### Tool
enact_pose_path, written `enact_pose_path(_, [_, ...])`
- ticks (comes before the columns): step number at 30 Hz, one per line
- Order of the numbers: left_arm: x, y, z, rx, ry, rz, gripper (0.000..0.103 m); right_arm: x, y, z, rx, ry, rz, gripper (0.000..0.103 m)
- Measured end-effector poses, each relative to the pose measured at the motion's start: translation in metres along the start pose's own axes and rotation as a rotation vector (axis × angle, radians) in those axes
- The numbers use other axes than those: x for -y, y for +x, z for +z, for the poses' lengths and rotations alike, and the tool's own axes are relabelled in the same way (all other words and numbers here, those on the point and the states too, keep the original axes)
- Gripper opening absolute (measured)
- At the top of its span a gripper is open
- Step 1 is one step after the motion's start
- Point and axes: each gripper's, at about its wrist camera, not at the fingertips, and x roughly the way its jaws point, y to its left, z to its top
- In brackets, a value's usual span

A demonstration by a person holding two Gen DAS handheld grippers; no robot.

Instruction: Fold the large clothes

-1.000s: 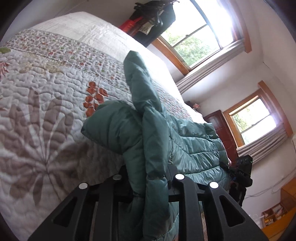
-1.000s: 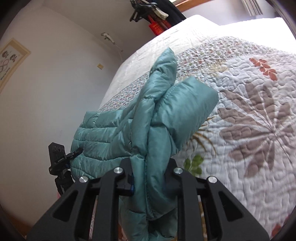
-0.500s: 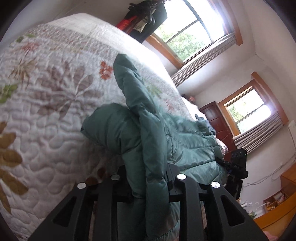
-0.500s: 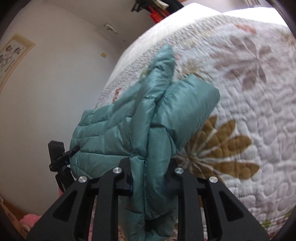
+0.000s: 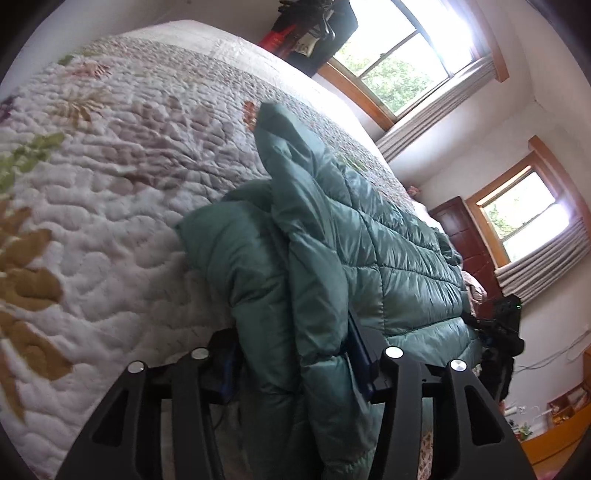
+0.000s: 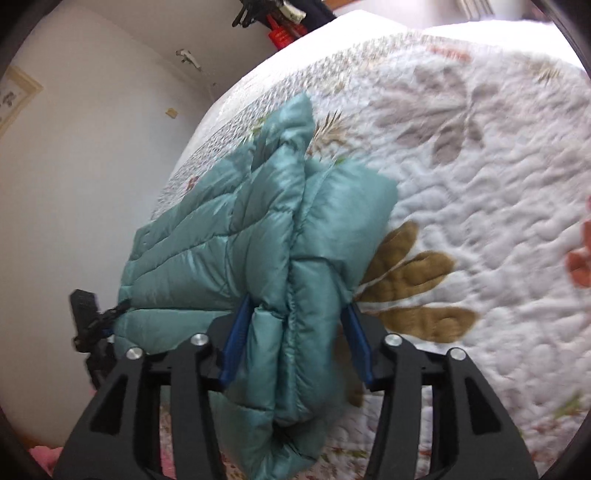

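Jacket (image 5: 388,251) long axis away w/ bed (image 5: 110,192), L tongs (image 5: 295,354) + R tongs (image 6: 291,328) half-open, fabric between.

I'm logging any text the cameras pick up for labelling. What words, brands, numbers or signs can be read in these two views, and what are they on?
None can be read.
Red tag among the hanging items above the bed: has markings, too small and blurred to read.
Framed picture on the wall: cut off at the frame's edge, contents illegible.
Teal puffer jacket, quilt, left gripper and right gripper: no visible text.
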Motion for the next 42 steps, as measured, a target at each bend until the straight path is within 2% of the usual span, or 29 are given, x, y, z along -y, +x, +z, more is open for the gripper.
enact_pose_path(2, [0.003,-0.018,0.0,0.037,0.017,0.05,0.057,-0.004,-0.016,0.007,0.043,-0.01,-0.022,0.06])
enact_pose_path(5, [0.014,-0.034,0.013,0.078,0.062,0.11,0.058,-0.013,-0.025,0.027,0.079,-0.035,-0.044,0.062])
enact_pose_path(8, [0.023,-0.033,0.037,0.081,0.088,0.11,0.061,-0.022,-0.015,0.054,0.069,-0.058,-0.036,0.064])
enact_pose_path(11, [0.027,-0.013,0.064,0.056,0.089,0.118,0.062,-0.024,0.007,0.087,0.043,-0.054,-0.058,0.064])
enact_pose_path(15, [0.018,0.022,0.083,0.001,0.051,0.106,0.062,-0.015,0.044,0.121,-0.014,-0.009,-0.066,0.062])
enact_pose_path(17, [0.013,0.038,0.091,-0.014,0.018,0.103,0.057,-0.008,0.063,0.133,-0.051,0.014,-0.071,0.058])
enact_pose_path(18, [0.01,0.043,0.092,-0.021,0.002,0.097,0.052,-0.006,0.071,0.137,-0.068,0.022,-0.074,0.051])
enact_pose_path(19, [0.006,0.049,0.094,-0.034,-0.02,0.077,0.039,-0.003,0.078,0.14,-0.08,0.029,-0.071,0.041])
enact_pose_path(20, [0.002,0.053,0.095,-0.044,-0.05,0.05,0.029,-0.001,0.084,0.143,-0.089,0.033,-0.063,0.037])
enact_pose_path(22, [0.002,0.055,0.095,-0.035,-0.068,0.04,0.022,0.0,0.089,0.147,-0.092,0.035,-0.046,0.021])
enact_pose_path(25, [0.013,0.05,0.099,0.001,-0.023,0.056,0.014,-0.003,0.081,0.151,-0.054,0.035,0.003,0.011])
enact_pose_path(28, [0.025,0.044,0.104,0.034,0.043,0.089,0.013,-0.002,0.074,0.154,-0.014,0.032,0.021,0.01])
enact_pose_path(31, [0.024,0.053,0.108,0.011,0.061,0.132,0.013,0.005,0.084,0.155,-0.036,0.047,-0.015,0.01])
enact_pose_path(34, [0.015,0.071,0.106,-0.033,0.051,0.161,0.013,0.016,0.104,0.15,-0.08,0.073,-0.048,0.01])
enact_pose_path(37, [0.003,0.082,0.103,-0.057,0.023,0.157,0.015,0.025,0.113,0.145,-0.101,0.098,-0.028,0.012])
enact_pose_path(42, [0.005,0.068,0.103,-0.033,0.011,0.164,0.017,0.021,0.093,0.141,-0.064,0.089,-0.029,0.02])
